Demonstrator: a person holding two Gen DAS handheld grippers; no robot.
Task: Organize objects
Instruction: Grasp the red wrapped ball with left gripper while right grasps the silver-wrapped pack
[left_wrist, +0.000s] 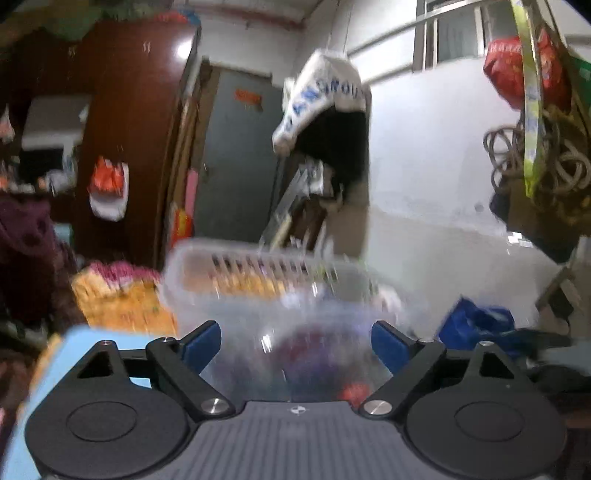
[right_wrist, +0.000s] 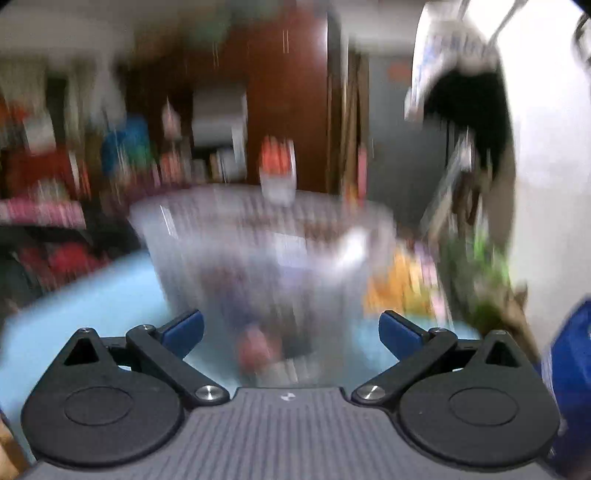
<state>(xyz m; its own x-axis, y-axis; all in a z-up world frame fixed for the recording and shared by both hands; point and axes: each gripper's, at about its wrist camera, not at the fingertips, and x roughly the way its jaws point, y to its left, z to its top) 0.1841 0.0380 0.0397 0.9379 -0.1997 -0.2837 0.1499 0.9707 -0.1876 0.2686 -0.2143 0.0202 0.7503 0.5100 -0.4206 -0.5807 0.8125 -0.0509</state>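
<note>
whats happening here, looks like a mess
A person holds a gripper in each hand, both aimed at a clear plastic basket on a light blue table. The left gripper and the right gripper both have their jaws spread wide and hold nothing. Some items already lie in the basket, too blurred to name. Both views are smeared by motion, the right one more so. Cluttered room behind: a brown wardrobe and a hanging white bag.

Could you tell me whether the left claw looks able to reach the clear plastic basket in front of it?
Probably yes: the left claw is open and the clear basket sits directly ahead, nothing visible between them, though blur hides details.
</note>
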